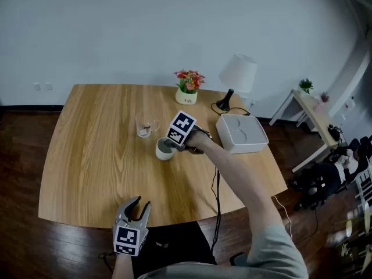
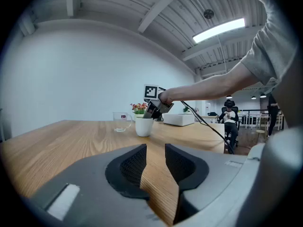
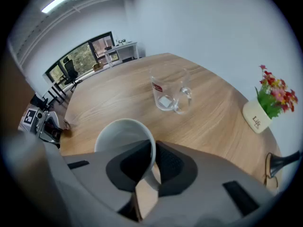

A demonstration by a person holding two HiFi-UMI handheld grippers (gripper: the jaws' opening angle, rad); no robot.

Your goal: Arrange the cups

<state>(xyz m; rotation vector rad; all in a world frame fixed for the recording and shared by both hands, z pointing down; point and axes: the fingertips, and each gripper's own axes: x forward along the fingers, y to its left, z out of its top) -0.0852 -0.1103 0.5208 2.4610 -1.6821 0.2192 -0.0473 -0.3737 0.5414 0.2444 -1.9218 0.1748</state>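
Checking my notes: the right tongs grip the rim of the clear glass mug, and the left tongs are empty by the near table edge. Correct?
One slip: the right tongs grip the rim of the white cup, not the glass mug, which stands free beyond it, as the right gripper view shows. The rest holds.

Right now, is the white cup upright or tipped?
Upright. The white cup stands mouth up, with its base level on the table in the left gripper view. The right gripper has its jaws pinching the cup's wall.
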